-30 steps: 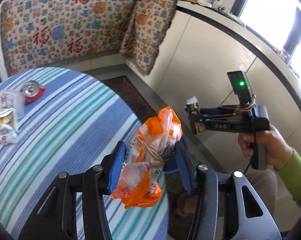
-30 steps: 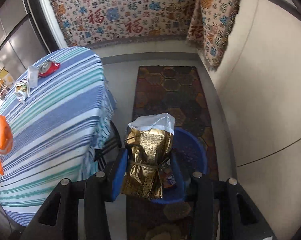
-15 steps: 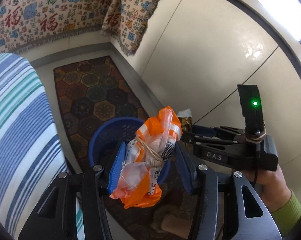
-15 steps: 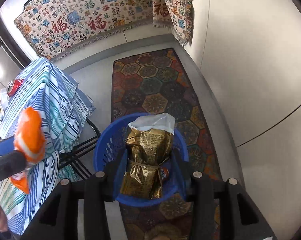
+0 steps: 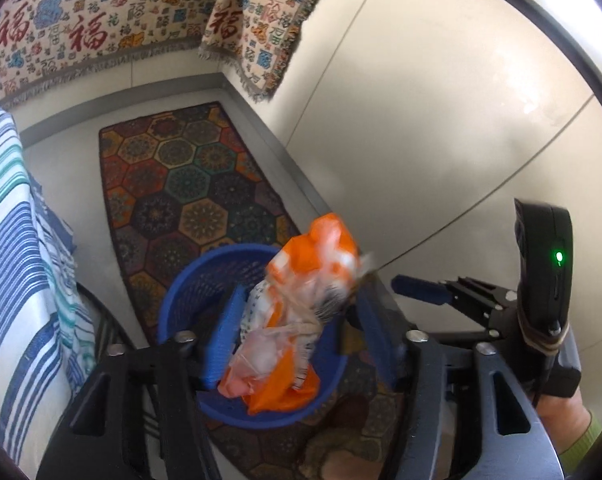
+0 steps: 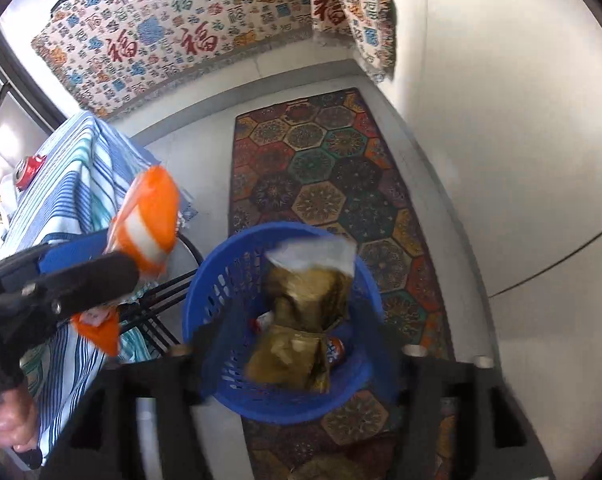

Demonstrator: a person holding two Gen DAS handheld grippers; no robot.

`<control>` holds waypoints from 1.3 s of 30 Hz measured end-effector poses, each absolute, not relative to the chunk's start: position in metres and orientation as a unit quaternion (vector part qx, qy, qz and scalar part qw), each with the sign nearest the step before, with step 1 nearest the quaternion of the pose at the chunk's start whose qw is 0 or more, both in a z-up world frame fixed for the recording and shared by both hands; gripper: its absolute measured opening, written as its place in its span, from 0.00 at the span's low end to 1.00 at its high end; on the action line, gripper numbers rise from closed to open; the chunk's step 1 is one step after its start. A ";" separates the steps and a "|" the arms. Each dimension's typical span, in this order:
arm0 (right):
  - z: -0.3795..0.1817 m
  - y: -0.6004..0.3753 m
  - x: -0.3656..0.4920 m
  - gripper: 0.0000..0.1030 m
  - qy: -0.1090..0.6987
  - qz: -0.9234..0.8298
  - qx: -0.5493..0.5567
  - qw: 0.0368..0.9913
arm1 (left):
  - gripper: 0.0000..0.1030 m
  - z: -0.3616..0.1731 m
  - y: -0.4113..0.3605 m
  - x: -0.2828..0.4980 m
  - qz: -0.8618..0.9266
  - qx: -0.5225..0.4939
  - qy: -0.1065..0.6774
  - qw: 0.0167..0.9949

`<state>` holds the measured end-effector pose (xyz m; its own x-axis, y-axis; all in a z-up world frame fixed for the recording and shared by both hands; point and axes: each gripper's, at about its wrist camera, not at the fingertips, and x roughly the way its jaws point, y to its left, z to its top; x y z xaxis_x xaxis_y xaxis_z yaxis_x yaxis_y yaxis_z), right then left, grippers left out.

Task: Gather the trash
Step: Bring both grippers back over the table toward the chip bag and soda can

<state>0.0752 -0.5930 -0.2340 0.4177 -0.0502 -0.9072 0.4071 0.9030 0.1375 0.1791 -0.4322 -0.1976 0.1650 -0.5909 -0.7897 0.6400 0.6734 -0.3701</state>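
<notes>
A blue plastic basket stands on the patterned rug, also in the right wrist view. My left gripper has its jaws spread wide; the orange and white snack bag is blurred between them, loose, above the basket. My right gripper also has its jaws spread wide; the gold snack bag is blurred between them, loose, over the basket's mouth. In the right wrist view the orange bag still sits at the left gripper's tip.
The striped tablecloth table stands left of the basket, with a red can on it. The hexagon rug runs to the wall hung with patterned cloth. A white cabinet wall is on the right.
Both grippers moved from the table to above the basket and opened wide. Both bags have come loose from the pads and are blurred.
</notes>
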 end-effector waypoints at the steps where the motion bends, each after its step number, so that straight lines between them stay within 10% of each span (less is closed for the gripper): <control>1: -0.233 -0.593 0.075 0.68 0.522 -0.139 0.170 0.824 | 0.77 -0.198 -0.431 0.182 -0.399 0.019 0.505 0.765; 39: -0.130 -0.302 0.115 0.80 0.395 0.004 0.004 0.919 | 0.90 -0.151 -0.110 0.139 -0.120 0.036 0.416 0.901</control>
